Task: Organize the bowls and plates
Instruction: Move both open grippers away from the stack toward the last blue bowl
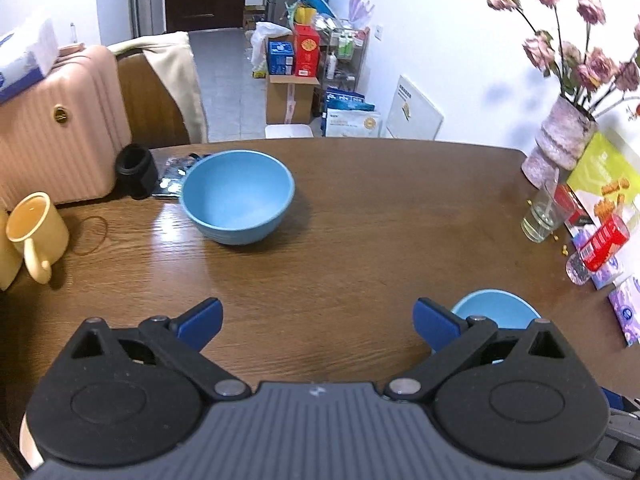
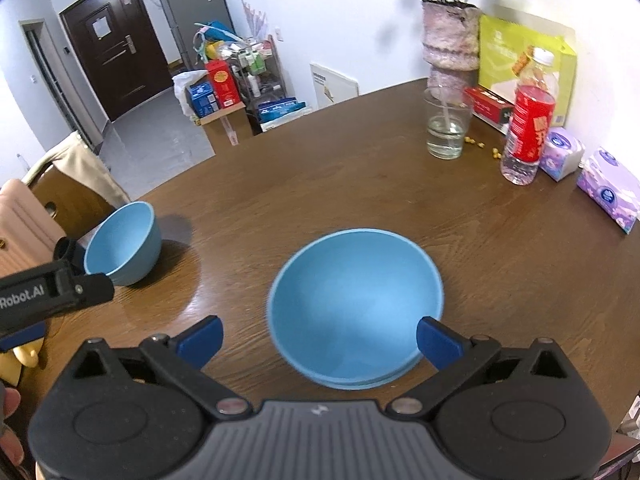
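Two blue bowls stand on the brown wooden table. The far bowl sits upright at the table's left, ahead of my left gripper, which is open, empty and well short of it. This bowl also shows in the right wrist view. The near bowl sits just in front of my right gripper, which is open, with its right finger over the bowl's near rim. Part of the near bowl shows behind the left gripper's right finger.
A yellow mug, a rubber band and a black object lie at the table's left. A vase, a glass, a red-labelled bottle, boxes and tissue packs line the right side. A chair stands beyond the far edge.
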A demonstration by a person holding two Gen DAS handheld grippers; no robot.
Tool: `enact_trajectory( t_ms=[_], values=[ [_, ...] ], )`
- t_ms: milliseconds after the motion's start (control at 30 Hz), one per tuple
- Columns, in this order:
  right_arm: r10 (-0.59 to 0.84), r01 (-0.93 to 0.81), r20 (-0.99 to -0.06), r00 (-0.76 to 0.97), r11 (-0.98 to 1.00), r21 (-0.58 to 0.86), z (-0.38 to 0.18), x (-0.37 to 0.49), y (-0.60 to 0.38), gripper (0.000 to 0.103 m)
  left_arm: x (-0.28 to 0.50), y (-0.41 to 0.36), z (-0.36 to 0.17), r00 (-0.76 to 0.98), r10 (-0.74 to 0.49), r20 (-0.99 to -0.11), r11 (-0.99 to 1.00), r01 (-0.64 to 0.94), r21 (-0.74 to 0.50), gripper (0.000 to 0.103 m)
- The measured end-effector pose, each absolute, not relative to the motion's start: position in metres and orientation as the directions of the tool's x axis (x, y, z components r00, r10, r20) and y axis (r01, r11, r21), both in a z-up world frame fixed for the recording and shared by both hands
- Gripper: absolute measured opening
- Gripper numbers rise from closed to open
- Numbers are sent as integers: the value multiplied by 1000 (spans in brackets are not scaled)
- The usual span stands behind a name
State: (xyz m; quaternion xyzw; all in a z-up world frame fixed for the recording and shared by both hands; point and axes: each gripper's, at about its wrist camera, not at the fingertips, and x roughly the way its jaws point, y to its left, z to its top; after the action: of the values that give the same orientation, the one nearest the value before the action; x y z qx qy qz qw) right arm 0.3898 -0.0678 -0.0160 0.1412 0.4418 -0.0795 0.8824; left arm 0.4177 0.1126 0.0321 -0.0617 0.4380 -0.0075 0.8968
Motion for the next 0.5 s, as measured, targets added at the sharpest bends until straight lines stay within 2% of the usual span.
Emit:
enact_trajectory(
  t_ms=[500],
  values=[
    [-30,244,-797,603,958,148,5,400,-4,103,426,179,55,642,-72,-763,989,-53,-138,103]
  ],
)
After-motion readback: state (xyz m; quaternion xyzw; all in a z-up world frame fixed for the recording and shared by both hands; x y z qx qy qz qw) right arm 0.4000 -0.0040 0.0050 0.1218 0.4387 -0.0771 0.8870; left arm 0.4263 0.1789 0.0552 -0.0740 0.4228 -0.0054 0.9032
